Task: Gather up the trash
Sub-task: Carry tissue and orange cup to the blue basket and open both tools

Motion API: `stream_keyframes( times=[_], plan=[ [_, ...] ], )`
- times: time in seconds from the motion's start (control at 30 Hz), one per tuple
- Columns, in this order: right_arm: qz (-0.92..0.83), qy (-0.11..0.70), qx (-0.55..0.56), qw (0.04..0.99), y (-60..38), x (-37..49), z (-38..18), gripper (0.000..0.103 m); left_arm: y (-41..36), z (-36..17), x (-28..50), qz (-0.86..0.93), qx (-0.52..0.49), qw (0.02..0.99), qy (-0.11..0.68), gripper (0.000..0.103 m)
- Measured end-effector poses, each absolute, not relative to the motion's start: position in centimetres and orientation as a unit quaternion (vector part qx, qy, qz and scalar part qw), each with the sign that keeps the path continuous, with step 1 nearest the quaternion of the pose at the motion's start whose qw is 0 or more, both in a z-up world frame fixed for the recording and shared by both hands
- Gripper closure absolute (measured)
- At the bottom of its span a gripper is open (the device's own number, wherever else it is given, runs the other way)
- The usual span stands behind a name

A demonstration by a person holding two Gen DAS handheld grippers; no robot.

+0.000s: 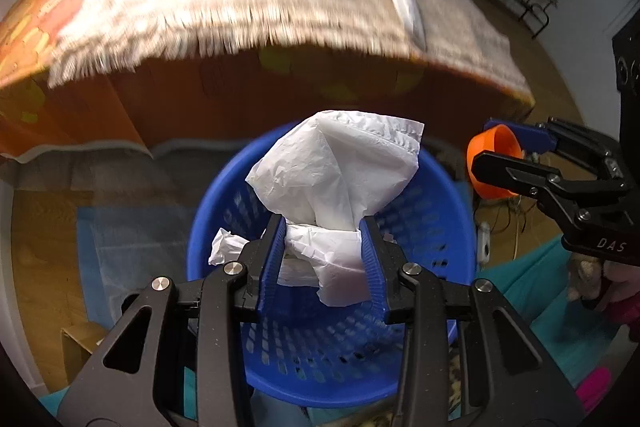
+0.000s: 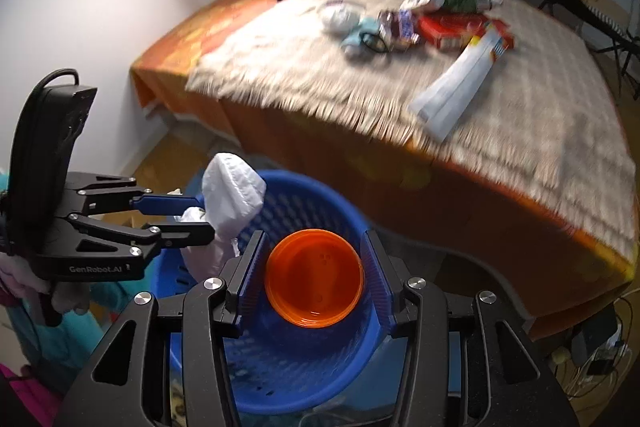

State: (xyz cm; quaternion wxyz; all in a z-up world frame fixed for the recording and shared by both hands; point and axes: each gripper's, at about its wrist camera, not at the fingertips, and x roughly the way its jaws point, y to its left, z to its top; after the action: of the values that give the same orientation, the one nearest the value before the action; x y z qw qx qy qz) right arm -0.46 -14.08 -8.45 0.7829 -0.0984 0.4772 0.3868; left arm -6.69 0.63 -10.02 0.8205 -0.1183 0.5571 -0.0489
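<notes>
The left gripper (image 1: 324,259) is clamped on a crumpled white plastic bag (image 1: 336,171), its blue ribbed fingers (image 1: 272,259) pinching the bag's narrow waist so the loose upper part billows upward, toward twelve o'clock in the left wrist view, while the lower folds hang between the jaws. It is held directly over the round blue perforated plastic basket (image 1: 432,227), which fills the centre and six o'clock part of that view; that placement looks deliberate, so that a release would let the bag drop inside rather than onto the floor. A smaller piece of crumpled white paper (image 1: 224,247) already lies in the basket at about nine o'clock from the gripper. The right gripper (image 2: 314,279) grips a round orange plastic cup (image 2: 314,279), its fingers set against opposite sides of the rim with the open mouth facing the camera, and it too hangs over the basket, at three o'clock from the left gripper in the left wrist view. Both loads seem poised for dropping. More rubbish is yet to be gathered: a cluster of wrappers and packets (image 2: 420,23), blurred, and a long white paper packet (image 2: 460,83) lie on the fringed beige woven blanket (image 2: 280,67) covering the orange bed (image 2: 500,211) beyond the basket, at twelve to one o'clock in the right wrist view.
</notes>
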Motion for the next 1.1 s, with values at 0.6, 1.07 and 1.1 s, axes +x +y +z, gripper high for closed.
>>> stream_keyframes(
  times=[0.6,1.07,1.1],
  plan=[
    [0.393,0.51,-0.122,0.755,-12.8,-1.1,-11.6,0.057,-0.3,-13.4,-7.5,-0.041,-0.095,0.793,0.6,0.061],
    [0.375,0.521,-0.106,0.76,-13.0,-0.2,-11.7,0.04,-0.5,-13.5,-7.0,-0.031,-0.081,0.795,0.601,0.044],
    [0.375,0.52,-0.105,0.76,-13.2,-0.2,-11.7,0.04,-0.5,-13.5,-7.1,-0.031,-0.081,0.795,0.6,0.044]
  ],
)
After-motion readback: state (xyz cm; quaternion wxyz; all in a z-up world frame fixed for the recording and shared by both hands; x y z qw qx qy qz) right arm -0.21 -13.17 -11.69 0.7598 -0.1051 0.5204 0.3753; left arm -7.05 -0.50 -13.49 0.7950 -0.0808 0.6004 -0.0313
